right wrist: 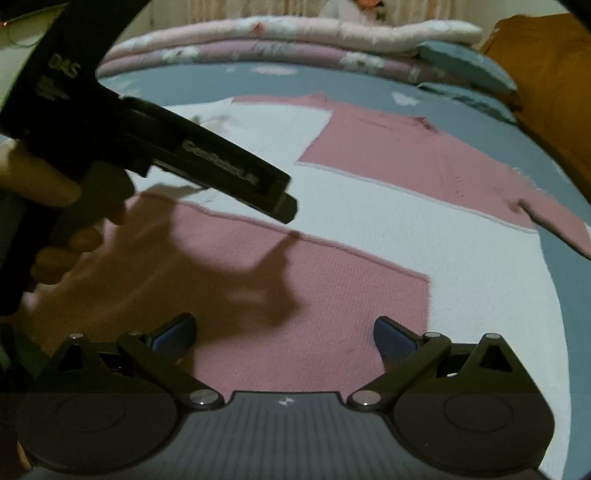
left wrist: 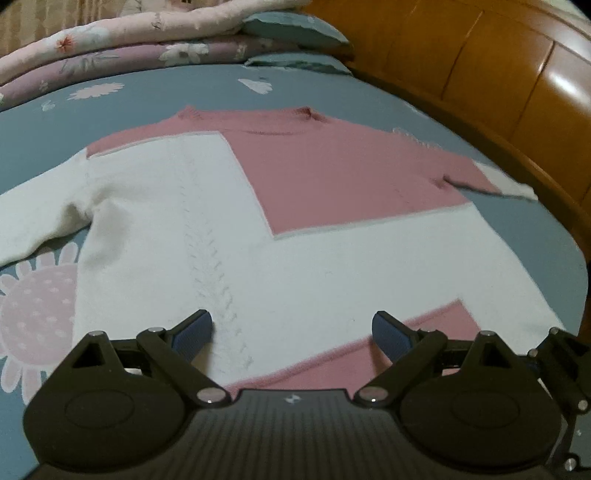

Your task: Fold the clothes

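Observation:
A pink and white colour-block sweater (left wrist: 295, 258) lies flat, front up, on the bed, collar (left wrist: 251, 118) away from me. Its white sleeve (left wrist: 33, 218) stretches out to the left, and its pink sleeve (left wrist: 491, 184) with a white cuff to the right. My left gripper (left wrist: 291, 325) hovers open over the white part near the hem, nothing between its fingers. My right gripper (right wrist: 284, 328) is open above the lower pink block of the sweater (right wrist: 295, 295). In the right wrist view the left gripper's black body (right wrist: 207, 162) crosses the upper left, held by a hand (right wrist: 44, 184).
The blue-grey sheet (left wrist: 332, 88) with pink flower prints covers the bed. Folded floral quilts (left wrist: 110, 48) and a teal pillow (left wrist: 295, 26) are stacked at the far end. A glossy wooden bed board (left wrist: 498, 74) runs along the right side.

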`<state>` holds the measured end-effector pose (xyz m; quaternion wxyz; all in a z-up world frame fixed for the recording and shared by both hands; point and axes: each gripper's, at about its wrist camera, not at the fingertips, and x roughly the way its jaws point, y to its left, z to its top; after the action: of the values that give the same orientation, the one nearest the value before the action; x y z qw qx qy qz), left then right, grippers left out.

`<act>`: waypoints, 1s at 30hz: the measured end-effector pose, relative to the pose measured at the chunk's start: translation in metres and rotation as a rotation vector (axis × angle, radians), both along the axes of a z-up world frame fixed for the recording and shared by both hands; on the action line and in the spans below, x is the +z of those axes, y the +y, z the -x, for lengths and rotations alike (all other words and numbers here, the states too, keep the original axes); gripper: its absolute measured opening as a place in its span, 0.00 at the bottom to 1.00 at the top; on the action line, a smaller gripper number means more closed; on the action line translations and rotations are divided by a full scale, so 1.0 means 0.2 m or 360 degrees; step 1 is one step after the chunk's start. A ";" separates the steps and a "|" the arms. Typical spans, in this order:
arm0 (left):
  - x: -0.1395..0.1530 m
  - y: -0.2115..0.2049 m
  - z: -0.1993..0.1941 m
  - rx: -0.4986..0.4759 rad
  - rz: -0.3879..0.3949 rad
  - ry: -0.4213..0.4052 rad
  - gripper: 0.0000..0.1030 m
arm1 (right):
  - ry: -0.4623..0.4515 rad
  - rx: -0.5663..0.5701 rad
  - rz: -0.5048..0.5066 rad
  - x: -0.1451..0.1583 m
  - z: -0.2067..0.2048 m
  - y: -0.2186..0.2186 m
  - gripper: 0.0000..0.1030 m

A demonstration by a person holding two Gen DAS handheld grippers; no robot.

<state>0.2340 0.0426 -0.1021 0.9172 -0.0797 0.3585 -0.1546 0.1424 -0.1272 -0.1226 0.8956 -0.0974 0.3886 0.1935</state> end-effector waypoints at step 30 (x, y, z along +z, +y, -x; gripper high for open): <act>-0.10 0.18 -0.36 0.0187 -0.0121 0.0170 0.91 | -0.0046 0.0235 -0.0390 0.12 -0.09 -0.11 1.00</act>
<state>0.3061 0.0792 -0.1216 0.9066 -0.0738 0.4072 -0.0825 0.1595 -0.1495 -0.0985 0.8896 -0.0185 0.3409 0.3033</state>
